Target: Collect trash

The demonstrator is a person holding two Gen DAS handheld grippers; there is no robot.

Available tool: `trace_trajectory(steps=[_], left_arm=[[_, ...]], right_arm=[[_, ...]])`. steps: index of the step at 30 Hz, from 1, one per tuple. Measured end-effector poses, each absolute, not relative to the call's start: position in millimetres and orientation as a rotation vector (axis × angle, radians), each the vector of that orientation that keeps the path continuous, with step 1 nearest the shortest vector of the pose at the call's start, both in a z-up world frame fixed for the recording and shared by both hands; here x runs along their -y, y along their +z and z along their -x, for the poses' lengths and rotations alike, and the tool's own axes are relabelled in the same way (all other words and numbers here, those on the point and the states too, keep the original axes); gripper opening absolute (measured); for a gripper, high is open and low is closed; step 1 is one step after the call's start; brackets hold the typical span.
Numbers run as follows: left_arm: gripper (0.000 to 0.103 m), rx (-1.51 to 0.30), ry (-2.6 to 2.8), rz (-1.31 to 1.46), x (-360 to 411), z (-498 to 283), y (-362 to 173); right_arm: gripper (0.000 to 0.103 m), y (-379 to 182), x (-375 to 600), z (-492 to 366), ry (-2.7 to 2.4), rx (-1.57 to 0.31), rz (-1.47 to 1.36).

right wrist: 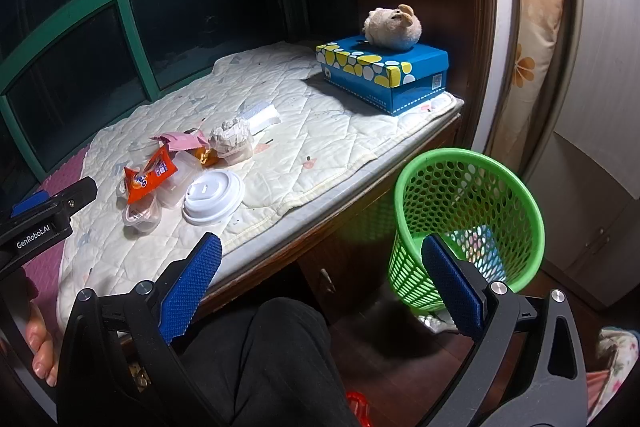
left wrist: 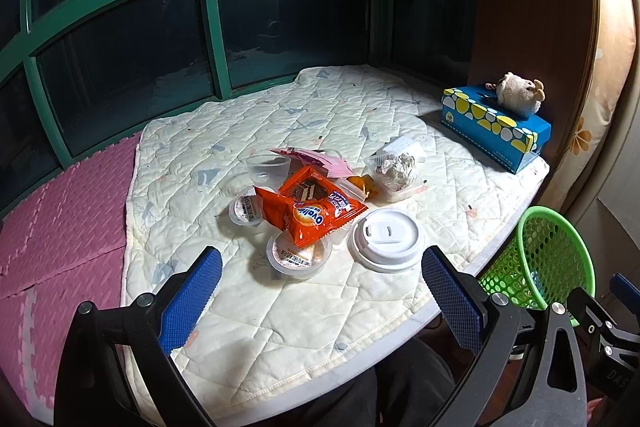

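Hovering wide open and empty, the left gripper (left wrist: pixel 322 289) faces the wrappers (left wrist: pixel 310 207) while the right gripper (right wrist: pixel 322 283), likewise spread, nears the green basket (right wrist: pixel 468 223).

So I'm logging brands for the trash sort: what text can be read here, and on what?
"Ovaltine", upside down, on the orange wrapper.
"GenRobot.AI" on the left gripper body.
Print on the jelly cup lids, the pink packet and the tissue box: too small to read.

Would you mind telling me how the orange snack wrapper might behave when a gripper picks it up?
The orange snack wrapper looks like thin, crinkled film, so it is probably light and floppy. Its glossy surface may slip between the fingers. It lies across small plastic cups, so lifting or pushing it could nudge them.
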State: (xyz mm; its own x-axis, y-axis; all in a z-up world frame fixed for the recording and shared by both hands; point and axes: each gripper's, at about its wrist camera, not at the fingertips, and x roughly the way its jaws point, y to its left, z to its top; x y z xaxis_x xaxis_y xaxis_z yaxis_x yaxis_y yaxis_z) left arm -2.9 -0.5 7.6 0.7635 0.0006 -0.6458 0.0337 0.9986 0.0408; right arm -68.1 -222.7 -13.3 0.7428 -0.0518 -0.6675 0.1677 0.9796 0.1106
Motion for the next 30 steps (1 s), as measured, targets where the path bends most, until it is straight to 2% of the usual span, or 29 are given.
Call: trace_trajectory(steps=[30], left_arm=[[0.097, -0.702, -0.017, -0.043, -2.1, 3.2, 6.7]], right_arm=[[0.099, -12.2, 221.2, 65.7, -0.118, -0.725, -0.168]])
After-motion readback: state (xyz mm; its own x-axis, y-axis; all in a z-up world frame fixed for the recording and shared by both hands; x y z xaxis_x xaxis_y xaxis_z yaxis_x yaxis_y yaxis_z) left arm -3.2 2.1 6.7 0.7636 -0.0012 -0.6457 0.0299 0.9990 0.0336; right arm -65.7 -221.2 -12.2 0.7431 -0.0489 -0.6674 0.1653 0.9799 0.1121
